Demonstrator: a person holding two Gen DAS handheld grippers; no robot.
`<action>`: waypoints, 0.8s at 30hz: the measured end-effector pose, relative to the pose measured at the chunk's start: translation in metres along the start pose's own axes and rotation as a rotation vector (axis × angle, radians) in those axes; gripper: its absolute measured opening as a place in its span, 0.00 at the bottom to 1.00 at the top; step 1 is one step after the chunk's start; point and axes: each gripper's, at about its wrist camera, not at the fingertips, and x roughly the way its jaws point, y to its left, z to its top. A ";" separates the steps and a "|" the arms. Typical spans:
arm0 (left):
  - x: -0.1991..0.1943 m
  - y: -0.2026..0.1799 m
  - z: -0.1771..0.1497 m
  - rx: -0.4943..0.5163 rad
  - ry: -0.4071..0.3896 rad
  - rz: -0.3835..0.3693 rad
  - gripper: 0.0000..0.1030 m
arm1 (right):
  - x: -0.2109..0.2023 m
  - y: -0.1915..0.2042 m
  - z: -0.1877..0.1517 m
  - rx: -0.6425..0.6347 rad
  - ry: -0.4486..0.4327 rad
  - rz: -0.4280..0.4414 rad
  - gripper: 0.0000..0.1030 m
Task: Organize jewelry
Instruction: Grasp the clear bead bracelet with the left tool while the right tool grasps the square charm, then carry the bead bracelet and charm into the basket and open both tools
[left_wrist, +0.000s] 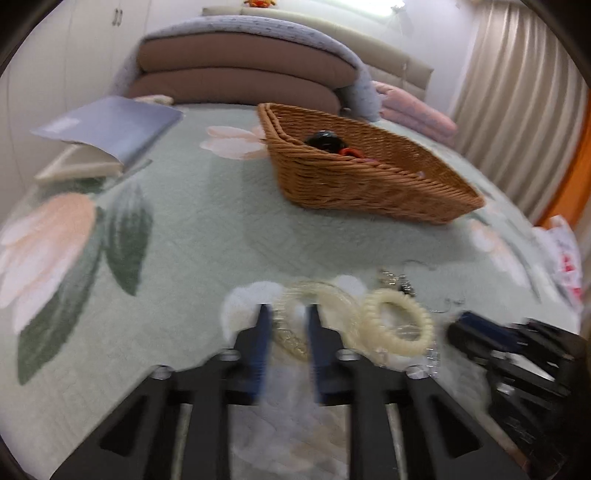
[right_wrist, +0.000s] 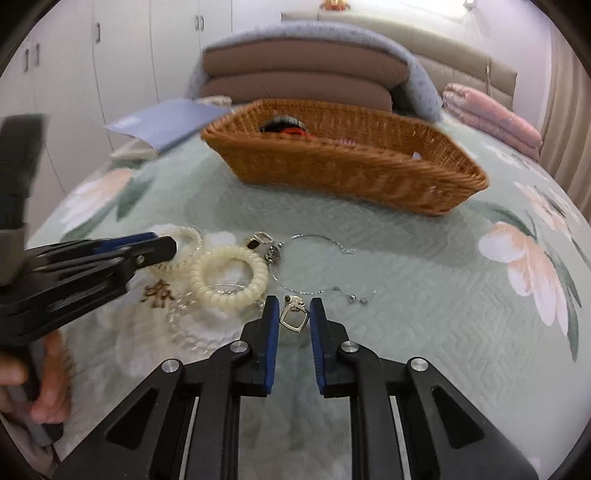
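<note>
Our left gripper (left_wrist: 286, 314) holds its fingers narrowly apart around a clear coiled hair tie (left_wrist: 314, 295); whether they pinch it we cannot tell. Our right gripper (right_wrist: 294, 306) likewise brackets a square silver pendant (right_wrist: 294, 317). A ribbed cream bangle (right_wrist: 229, 275) lies on the quilted floral bedspread (right_wrist: 424, 266), the woven wicker basket (right_wrist: 351, 166) beyond.

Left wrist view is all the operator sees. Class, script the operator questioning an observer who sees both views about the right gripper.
Operator: What is the right gripper over?
Observer: A small silver square-framed charm lies between its fingers; the pads seem just clear of it.
Operator: Anything beyond it?
Observer: A thin silver wire necklace lies looped on the green floral bedspread.
Operator: Who holds my gripper?
Observer: A bare hand grips the left gripper's handle, lower left.
</note>
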 end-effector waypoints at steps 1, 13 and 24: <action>0.000 -0.001 0.000 0.008 -0.002 -0.003 0.09 | -0.006 0.000 -0.003 0.001 -0.026 -0.004 0.18; -0.022 -0.003 0.002 0.034 -0.081 -0.148 0.09 | -0.031 -0.022 -0.009 0.101 -0.145 0.069 0.18; -0.071 -0.005 0.019 0.002 -0.234 -0.166 0.09 | -0.058 -0.041 0.012 0.160 -0.226 0.079 0.18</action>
